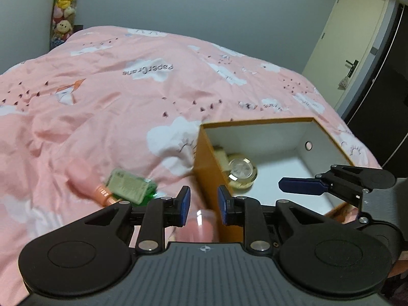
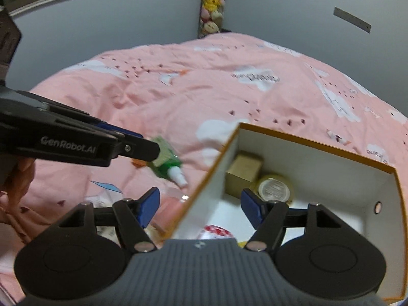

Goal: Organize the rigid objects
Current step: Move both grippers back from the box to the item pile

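An orange box [image 1: 206, 178] with white inner walls [image 2: 318, 168] sits on the pink duvet. Inside lie a round gold-rimmed jar [image 2: 275, 188], a tan carton [image 2: 244, 170] and a red-and-white item [image 2: 216, 232]. Left of the box lie a green bottle [image 1: 130, 186] with a white nozzle [image 2: 178, 177], a peach tube [image 1: 102, 193] and a blurred pink bottle [image 1: 201, 225]. My left gripper [image 1: 203, 202] hovers above the pink bottle, its pads slightly apart and touching nothing. My right gripper [image 2: 201, 206] stands wide open and empty over the box's left wall.
The pink duvet [image 1: 127, 102] covers the whole bed. A clear packet with a blue edge [image 2: 107, 187] lies near the front. A hand [image 2: 17, 178] holds the left gripper. A cream door [image 1: 344, 38], dark wardrobe [image 1: 382, 107] and stacked plush toys [image 1: 63, 7] line the walls.
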A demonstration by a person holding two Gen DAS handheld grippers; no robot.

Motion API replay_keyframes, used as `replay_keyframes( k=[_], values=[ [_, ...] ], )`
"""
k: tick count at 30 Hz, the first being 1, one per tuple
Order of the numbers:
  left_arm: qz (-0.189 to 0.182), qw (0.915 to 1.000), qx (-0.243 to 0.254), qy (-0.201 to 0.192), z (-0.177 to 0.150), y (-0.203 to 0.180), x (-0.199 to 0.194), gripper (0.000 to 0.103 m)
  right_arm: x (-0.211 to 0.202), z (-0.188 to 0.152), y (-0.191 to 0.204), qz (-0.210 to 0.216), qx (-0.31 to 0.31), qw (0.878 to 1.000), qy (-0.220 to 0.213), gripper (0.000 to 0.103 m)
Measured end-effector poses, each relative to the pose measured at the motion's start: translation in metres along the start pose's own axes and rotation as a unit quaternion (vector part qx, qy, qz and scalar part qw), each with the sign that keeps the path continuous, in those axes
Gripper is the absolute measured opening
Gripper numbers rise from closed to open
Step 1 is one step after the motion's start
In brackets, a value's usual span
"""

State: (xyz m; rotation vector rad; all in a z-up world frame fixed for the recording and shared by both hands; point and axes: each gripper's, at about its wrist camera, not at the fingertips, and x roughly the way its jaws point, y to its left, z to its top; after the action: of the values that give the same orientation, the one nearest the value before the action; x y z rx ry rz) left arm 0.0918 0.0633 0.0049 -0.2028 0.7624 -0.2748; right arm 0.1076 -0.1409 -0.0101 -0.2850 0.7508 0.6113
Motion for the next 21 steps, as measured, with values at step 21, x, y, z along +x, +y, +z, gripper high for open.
replay_keyframes(
  k=[21],
  values=[
    [0.016,0.9854,-0.085,0.147,-0.066,0.056,0.019,0.054,0.057,-0.042,0.069,0.078,0.018,0.986,0.148,0.034]
  ],
)
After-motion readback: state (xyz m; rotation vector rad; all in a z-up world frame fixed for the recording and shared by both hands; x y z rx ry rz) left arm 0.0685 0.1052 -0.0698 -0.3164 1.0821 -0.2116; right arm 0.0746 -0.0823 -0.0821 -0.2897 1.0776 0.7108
